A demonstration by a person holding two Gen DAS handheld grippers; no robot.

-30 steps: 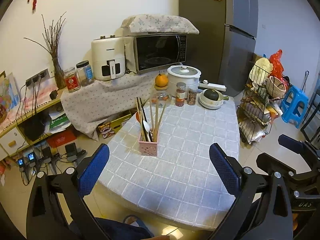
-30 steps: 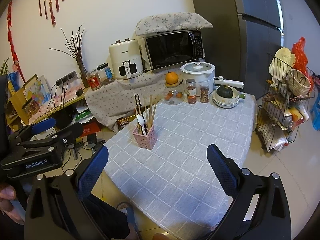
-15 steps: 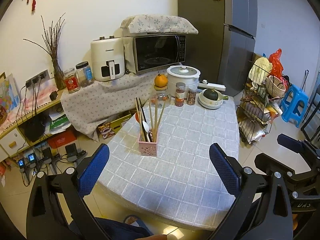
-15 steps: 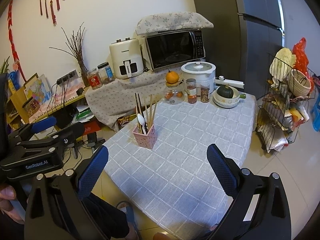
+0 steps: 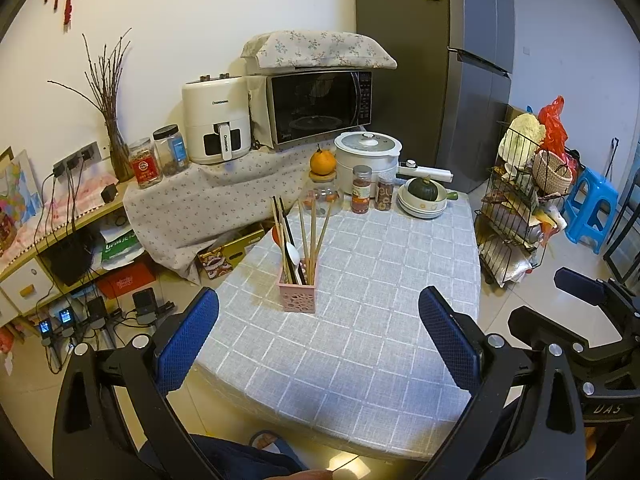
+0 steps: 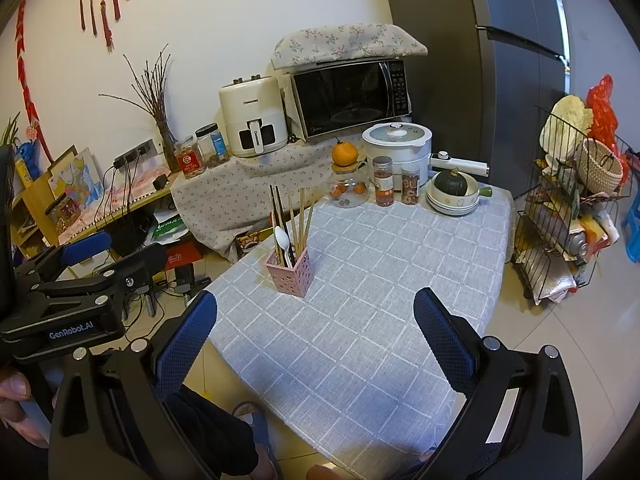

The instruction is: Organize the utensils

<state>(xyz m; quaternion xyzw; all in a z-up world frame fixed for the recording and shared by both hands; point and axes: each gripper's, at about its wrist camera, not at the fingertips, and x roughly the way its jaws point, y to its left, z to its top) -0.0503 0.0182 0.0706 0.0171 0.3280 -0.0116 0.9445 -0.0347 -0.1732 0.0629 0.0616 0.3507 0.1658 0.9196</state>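
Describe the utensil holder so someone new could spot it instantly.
Find the table with the grey checked cloth. On its left side, apart from the jars and pot at the far edge, stands a small pink perforated square holder, the only container with chopsticks and a white spoon sticking up.
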